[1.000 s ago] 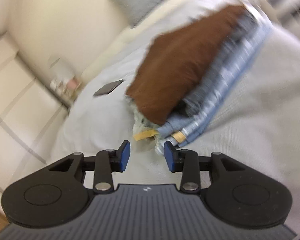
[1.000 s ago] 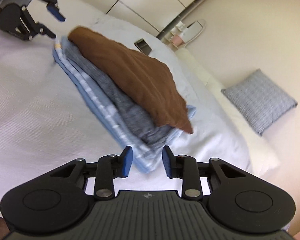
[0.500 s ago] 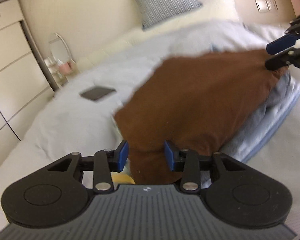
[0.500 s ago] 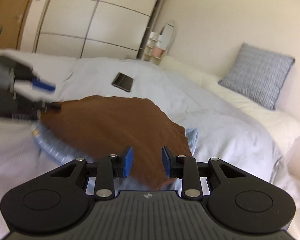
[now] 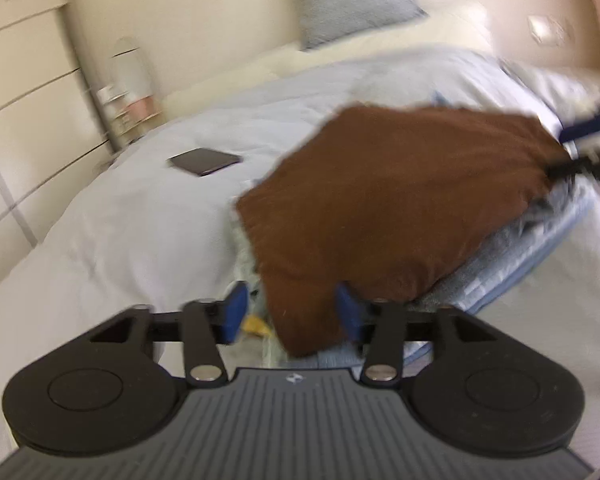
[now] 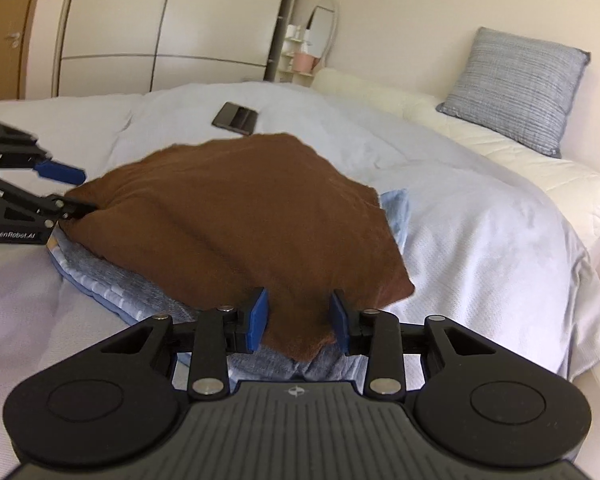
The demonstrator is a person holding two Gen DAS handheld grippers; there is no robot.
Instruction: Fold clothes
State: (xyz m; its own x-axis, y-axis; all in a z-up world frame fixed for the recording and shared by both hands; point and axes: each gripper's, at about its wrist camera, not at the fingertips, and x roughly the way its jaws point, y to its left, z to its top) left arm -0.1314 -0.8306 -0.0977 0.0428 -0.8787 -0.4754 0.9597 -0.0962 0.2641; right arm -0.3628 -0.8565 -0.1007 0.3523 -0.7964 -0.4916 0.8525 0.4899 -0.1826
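Note:
A folded brown garment (image 5: 396,200) lies on top of a stack of folded grey and light blue clothes (image 5: 532,240) on the bed. My left gripper (image 5: 290,312) is open, with one corner of the brown garment between its blue pads. My right gripper (image 6: 298,322) is open at the opposite end, the brown garment (image 6: 236,216) lying between its pads, above the stack (image 6: 112,280). The left gripper shows in the right wrist view (image 6: 66,192), open around the far corner. The right gripper shows blurred in the left wrist view (image 5: 576,148).
The stack rests on a pale blue duvet (image 6: 480,240). A dark phone (image 6: 236,116) lies on the bed behind the stack. A grey pillow (image 6: 516,88) leans at the headboard wall. A small shelf with a mirror (image 6: 312,48) stands beside white wardrobe doors (image 6: 160,28).
Both grippers dropped from above the stack to bed level and closed in on opposite ends of the brown garment. The garment corners now sit between the open pads.

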